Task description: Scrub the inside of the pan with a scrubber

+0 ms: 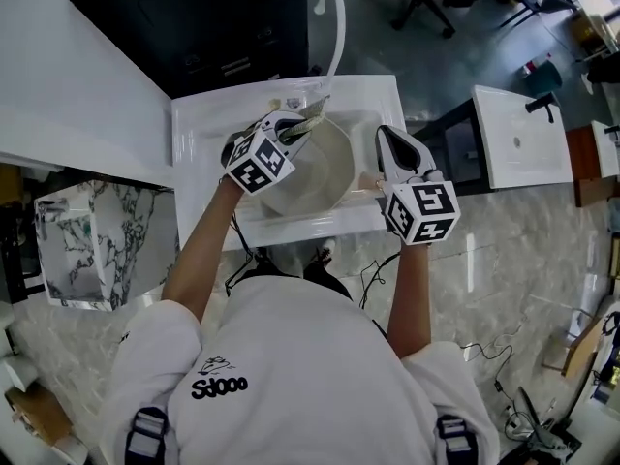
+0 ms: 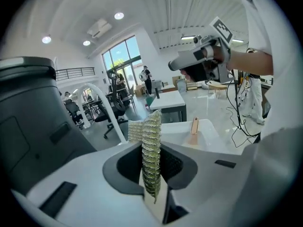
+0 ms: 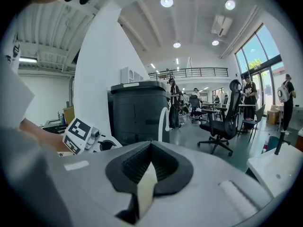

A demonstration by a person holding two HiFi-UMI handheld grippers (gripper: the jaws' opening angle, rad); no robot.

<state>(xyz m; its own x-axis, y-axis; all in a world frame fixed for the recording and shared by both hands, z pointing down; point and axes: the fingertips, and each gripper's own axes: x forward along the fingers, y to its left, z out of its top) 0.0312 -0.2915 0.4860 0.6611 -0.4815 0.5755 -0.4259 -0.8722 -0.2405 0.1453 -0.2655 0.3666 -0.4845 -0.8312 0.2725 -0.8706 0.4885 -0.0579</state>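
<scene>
Here the left claw (image 1: 294, 132) pinches the scrubber (image 2: 151, 150) over the pan (image 1: 325, 174) in the sink (image 1: 199, 124), but the right claw (image 1: 386, 136) is closed on nothing, so the unheld pan may slide.

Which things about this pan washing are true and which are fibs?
1. The left tool is pinching a scrubber. True.
2. The right tool is gripping the pan's handle. False: its jaws are closed on nothing, and the handle lies free beside it.
3. The pan sits in the white sink. True.
4. The scrubber is bright red. False: it is yellow-green mesh.
5. The scrubber is up by the pan's rim. True.
</scene>
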